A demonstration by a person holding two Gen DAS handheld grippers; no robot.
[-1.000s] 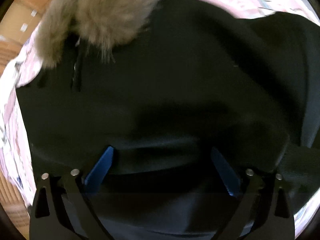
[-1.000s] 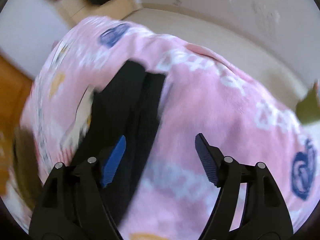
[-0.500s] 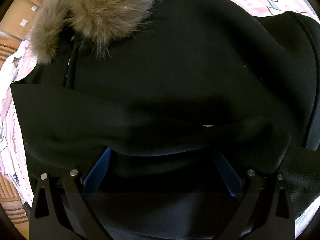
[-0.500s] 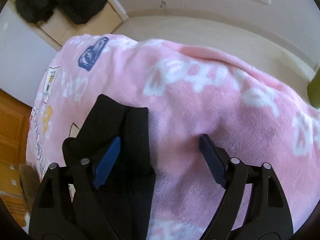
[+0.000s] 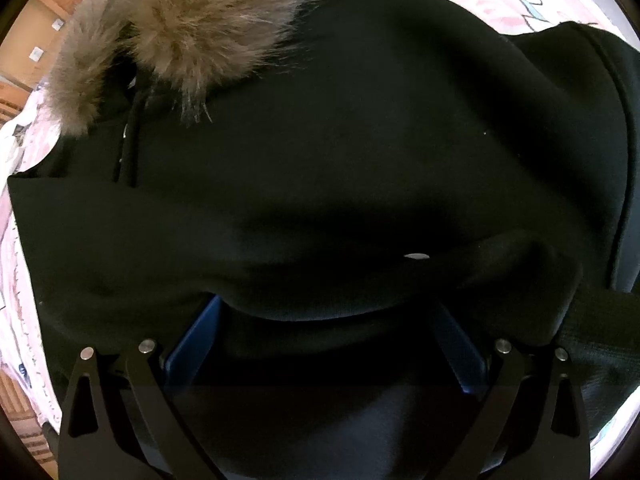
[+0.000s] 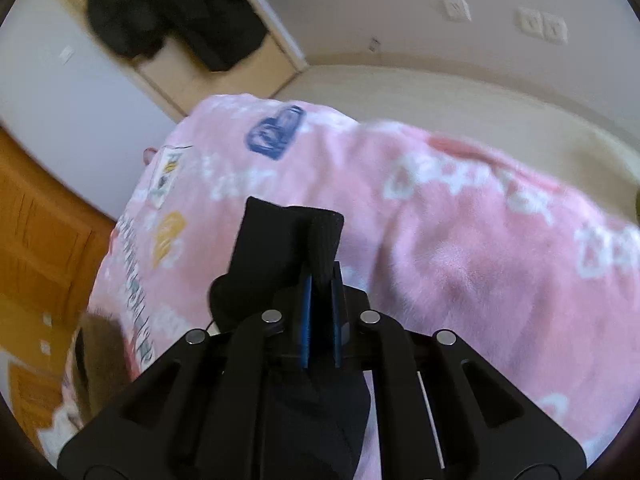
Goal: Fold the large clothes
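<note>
A black coat point(image 5: 340, 140) with a tan fur hood trim point(image 5: 180, 28) fills the left wrist view, lying on a pink blanket. My left gripper point(image 5: 324, 316) is open, its blue pads pushed under a fold of the coat, tips hidden by the cloth. In the right wrist view my right gripper point(image 6: 320, 284) is shut on the ribbed cuff of the coat's black sleeve point(image 6: 280, 248), which rises from between the jaws over the pink blanket point(image 6: 460, 240).
A pale bed edge point(image 6: 440, 96) runs behind the blanket. Dark clothes point(image 6: 168, 8) lie on a light wooden unit at the back left. A wooden door point(image 6: 36, 224) stands at the left. The fur trim point(image 6: 100, 356) also shows low left.
My right gripper has closed on the sleeve cuff; it was open around it before. My left gripper has slid further under the coat's fold and stays open.
</note>
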